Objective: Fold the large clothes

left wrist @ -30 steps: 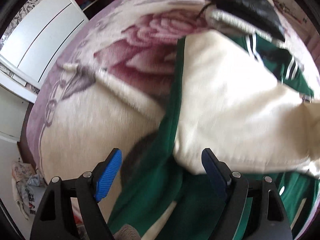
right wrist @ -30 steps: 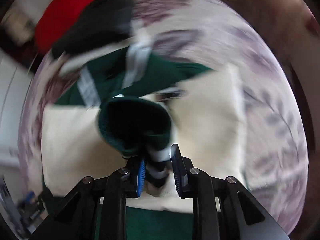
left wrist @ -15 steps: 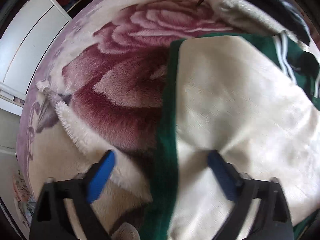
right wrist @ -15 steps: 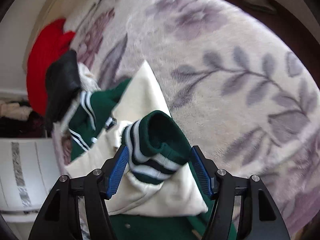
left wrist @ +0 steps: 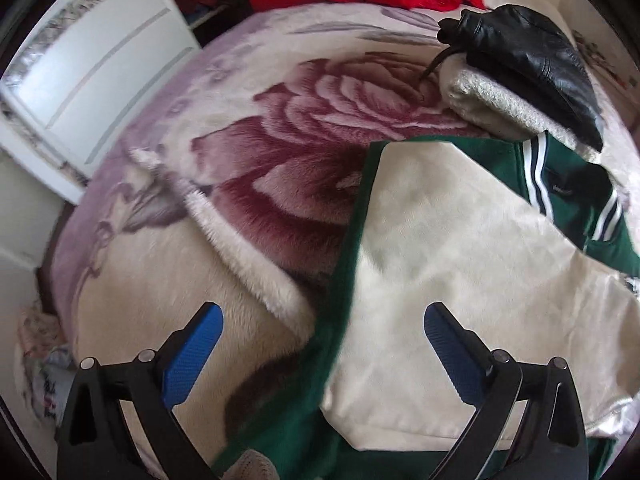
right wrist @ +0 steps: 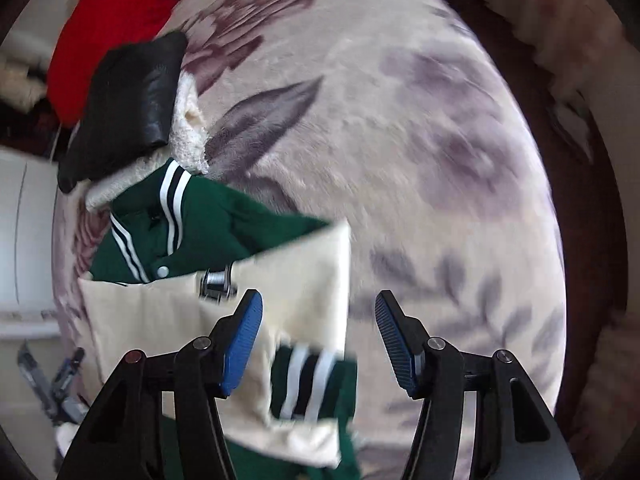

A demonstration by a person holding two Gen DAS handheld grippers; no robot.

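Having just let go of the striped cuff (right wrist: pixel 304 380), my right gripper (right wrist: pixel 319 336) hangs spread and empty; the sleeve lies across the green jacket (left wrist: pixel 440 280), left gripper (left wrist: pixel 320 344) also spread wide above it.

I note: varsity jacket (left wrist: pixel 460 280), matt cream sleeves, green knit body; metal snap (right wrist: pixel 163 271) glossy. Plush floral blanket (left wrist: pixel 280 208), fuzzy pile. At 1 o'clock, black leather jacket (left wrist: pixel 532 60), shiny, fleece-lined. Ribbed blue pads (right wrist: pixel 242 344).
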